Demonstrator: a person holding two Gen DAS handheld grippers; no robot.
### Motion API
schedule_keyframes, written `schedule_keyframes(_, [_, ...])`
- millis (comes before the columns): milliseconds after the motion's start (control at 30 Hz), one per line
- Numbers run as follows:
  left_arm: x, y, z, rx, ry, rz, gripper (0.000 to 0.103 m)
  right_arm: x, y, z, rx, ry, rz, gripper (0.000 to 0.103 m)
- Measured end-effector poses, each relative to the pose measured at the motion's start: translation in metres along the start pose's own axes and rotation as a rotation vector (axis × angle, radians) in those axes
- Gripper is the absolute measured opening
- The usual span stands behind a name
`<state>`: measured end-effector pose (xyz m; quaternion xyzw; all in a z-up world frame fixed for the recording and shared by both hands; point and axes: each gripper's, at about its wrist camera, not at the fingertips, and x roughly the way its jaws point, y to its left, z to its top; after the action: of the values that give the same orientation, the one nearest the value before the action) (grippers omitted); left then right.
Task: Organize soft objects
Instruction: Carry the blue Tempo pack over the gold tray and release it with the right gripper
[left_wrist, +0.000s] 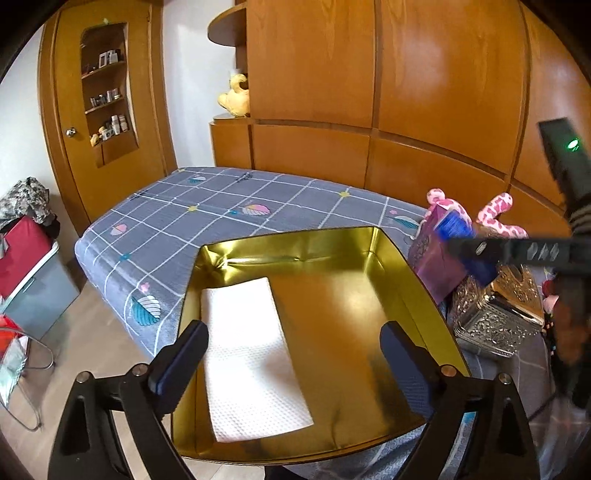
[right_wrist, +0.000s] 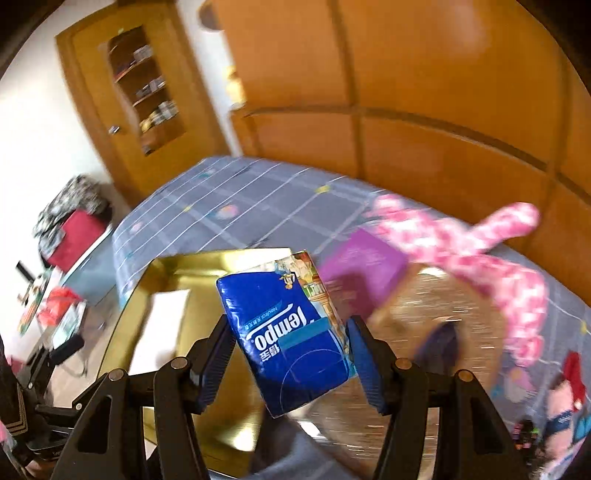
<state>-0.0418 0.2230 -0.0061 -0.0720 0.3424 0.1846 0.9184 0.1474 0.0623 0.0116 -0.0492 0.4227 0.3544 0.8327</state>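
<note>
An open gold tin (left_wrist: 306, 236) lies on the bed, with a folded white cloth (left_wrist: 251, 354) flat along its left side. My left gripper (left_wrist: 293, 328) hovers just above the tin, open, nothing between its fingers. My right gripper (right_wrist: 290, 325) is shut on a blue Tempo tissue pack (right_wrist: 291, 347), held tilted in the air over the tin's (right_wrist: 192, 266) right side. The same pack (left_wrist: 456, 223) shows blurred at the right of the left wrist view. Behind it lies a pink spotted plush toy (right_wrist: 461, 240).
A purple box (left_wrist: 436, 266) and an ornate silver and gold box (left_wrist: 495, 317) crowd the tin's right side. The grey checked bedsheet (left_wrist: 221, 206) stretches back to a wooden wardrobe (left_wrist: 369, 92). A yellow plush (left_wrist: 234, 98) sits on a shelf. Bins and bags (left_wrist: 26, 251) stand on the floor, left.
</note>
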Motion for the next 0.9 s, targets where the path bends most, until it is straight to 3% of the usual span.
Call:
schedule_keyframes(200, [-0.001,0.007,0.0,-0.022,-0.008,0.01,0.095,0.036,0.044,-0.01,-0.046,0.071,0.029,0.063])
schedule_keyframes(467, [-0.003,0.012,0.002,-0.037,-0.015,0.013,0.097,0.074,0.072,-0.007,-0.059,0.122,-0.02,0.066])
schedule_keyframes(567, [-0.004,0.013,0.003,-0.041,-0.018,0.017,0.097,0.074,0.075,-0.009,-0.061,0.116,-0.017,0.075])
schedule_keyframes(900, [-0.009,0.005,0.001,-0.016,-0.03,0.015,0.097,0.026,0.07,-0.035,-0.099,0.011,-0.106,0.075])
